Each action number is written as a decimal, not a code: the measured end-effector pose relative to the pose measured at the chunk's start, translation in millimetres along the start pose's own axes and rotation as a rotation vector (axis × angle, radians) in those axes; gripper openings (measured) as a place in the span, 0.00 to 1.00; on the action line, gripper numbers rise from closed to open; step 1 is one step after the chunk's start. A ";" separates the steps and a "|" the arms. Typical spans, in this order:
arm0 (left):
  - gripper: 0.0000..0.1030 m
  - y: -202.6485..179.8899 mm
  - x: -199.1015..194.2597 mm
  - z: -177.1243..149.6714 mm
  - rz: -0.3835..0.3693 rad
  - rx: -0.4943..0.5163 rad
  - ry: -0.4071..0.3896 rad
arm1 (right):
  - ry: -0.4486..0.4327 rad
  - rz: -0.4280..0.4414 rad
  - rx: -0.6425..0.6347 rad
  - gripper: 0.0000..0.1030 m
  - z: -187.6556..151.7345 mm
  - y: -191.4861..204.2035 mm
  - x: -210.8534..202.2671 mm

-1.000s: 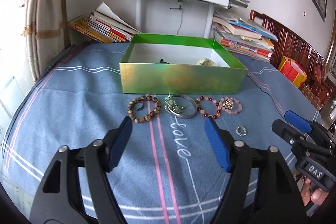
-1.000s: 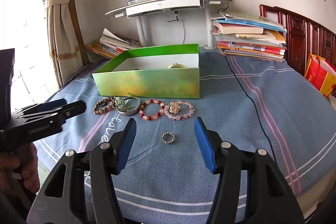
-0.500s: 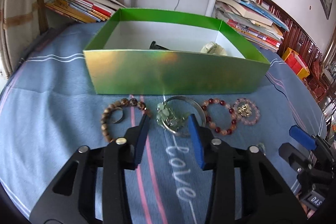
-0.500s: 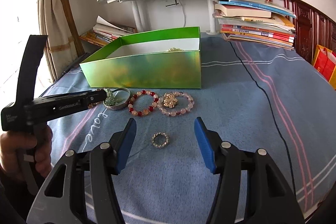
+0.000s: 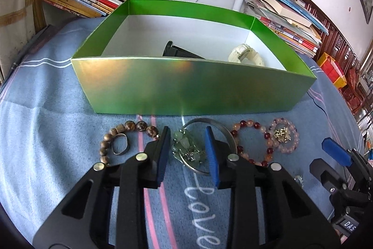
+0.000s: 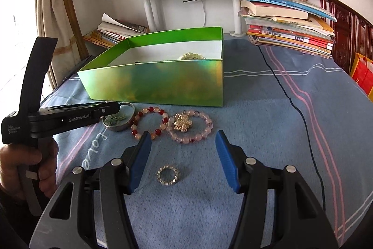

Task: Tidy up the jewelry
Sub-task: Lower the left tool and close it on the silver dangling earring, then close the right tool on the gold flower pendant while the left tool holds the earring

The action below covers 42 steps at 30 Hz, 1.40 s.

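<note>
1. Table: blue cloth; green box at rear, jewelry lined up before it.
2. Left claw: jaws just closing, narrowed around the green-stone piece inside the silver bangle; contact with the pads cannot be confirmed.
3. Right claw: released, jaws wide, holding nothing, above the small ring on the cloth.

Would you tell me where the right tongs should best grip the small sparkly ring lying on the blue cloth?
Across the small sparkly ring's outer rim, from above: it lies flat and apart from the bracelets, between the open right tongs.
</note>
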<state>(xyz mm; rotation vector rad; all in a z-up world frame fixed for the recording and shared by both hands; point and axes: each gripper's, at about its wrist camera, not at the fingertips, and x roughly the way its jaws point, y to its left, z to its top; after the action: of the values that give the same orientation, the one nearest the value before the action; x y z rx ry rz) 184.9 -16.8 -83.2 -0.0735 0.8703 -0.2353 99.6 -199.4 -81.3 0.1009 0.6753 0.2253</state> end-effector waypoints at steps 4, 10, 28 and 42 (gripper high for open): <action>0.17 -0.6 1.6 0.6 -0.007 -0.002 0.005 | 0.017 0.008 -0.003 0.55 6.2 0.3 6.5; 0.08 -0.8 -8.8 0.2 -0.017 -0.001 -0.029 | 0.033 -0.011 -0.033 0.55 17.0 3.5 16.8; 0.07 0.6 -91.3 13.2 -0.091 0.023 -0.255 | 0.182 -0.013 -0.036 0.39 32.4 8.8 61.7; 0.08 27.9 -127.1 -5.6 -0.065 -0.012 -0.287 | 0.090 -0.008 -0.006 0.20 36.4 5.2 30.1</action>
<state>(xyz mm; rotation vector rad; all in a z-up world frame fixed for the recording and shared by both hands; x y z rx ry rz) 106.6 40.3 3.9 -0.1434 0.5841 -0.2731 144.5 -187.9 -70.5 0.0825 0.7642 0.2256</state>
